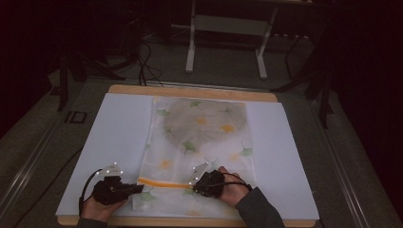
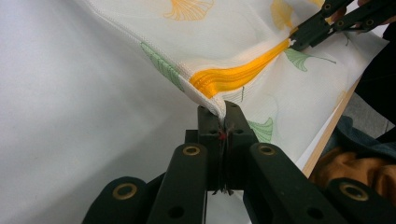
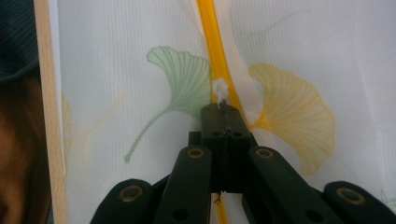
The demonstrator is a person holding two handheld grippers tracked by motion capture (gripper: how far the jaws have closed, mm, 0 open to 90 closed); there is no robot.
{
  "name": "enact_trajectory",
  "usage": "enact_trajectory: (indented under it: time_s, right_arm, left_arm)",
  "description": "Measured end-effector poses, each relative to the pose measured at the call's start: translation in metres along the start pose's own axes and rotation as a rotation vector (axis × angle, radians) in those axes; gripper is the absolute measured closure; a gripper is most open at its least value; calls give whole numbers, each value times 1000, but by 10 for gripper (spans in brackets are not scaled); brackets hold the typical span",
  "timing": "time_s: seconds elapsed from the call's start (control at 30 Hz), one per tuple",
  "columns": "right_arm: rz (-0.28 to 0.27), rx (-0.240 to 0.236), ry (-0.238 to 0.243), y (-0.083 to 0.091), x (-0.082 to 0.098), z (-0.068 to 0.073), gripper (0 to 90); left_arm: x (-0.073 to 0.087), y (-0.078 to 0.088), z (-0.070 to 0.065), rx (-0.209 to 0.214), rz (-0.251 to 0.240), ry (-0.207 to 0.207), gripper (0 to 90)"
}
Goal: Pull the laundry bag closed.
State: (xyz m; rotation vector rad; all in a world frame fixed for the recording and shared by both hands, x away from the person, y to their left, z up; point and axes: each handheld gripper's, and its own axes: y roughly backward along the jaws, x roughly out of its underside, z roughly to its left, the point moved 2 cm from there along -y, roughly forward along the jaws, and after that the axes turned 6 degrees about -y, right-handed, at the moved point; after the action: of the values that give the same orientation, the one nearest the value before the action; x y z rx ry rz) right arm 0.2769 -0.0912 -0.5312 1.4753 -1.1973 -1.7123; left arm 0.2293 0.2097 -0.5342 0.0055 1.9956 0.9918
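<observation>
Both grippers, left gripper (image 1: 135, 188) pinching the mesh bag's (image 1: 204, 137) corner and right gripper (image 1: 194, 185) clamped on its zipper pull (image 3: 220, 89), hold jaws fully closed; flat on the bench (image 1: 119, 128), it looks light, limp, best held at the orange zipper (image 1: 164, 183).

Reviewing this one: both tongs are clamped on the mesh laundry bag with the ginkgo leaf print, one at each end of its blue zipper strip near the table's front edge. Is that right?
Not quite: the zipper strip is orange, not blue, as the left gripper view shows most plainly. The rest holds: the left tongs pinch the mesh laundry bag at the strip's end, and the right tongs are shut on it further along the strip, near the table's front edge.
</observation>
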Motion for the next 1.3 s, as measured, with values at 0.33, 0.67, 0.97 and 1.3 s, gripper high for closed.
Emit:
enact_trajectory:
  time_s: [0.33,0.67,0.97,1.3]
  right_arm:
    - [6,9,-8,3,5,-2,900]
    - [13,16,-26,9,16,-5,900]
    - [20,19,-31,12,20,-6,900]
    - [28,34,-45,16,29,-8,900]
  left_arm:
    - [0,0,0,-2,1,1,886]
    - [0,0,1,-3,2,0,886]
    - [1,1,1,-2,2,2,886]
    - [1,1,1,-3,3,1,886]
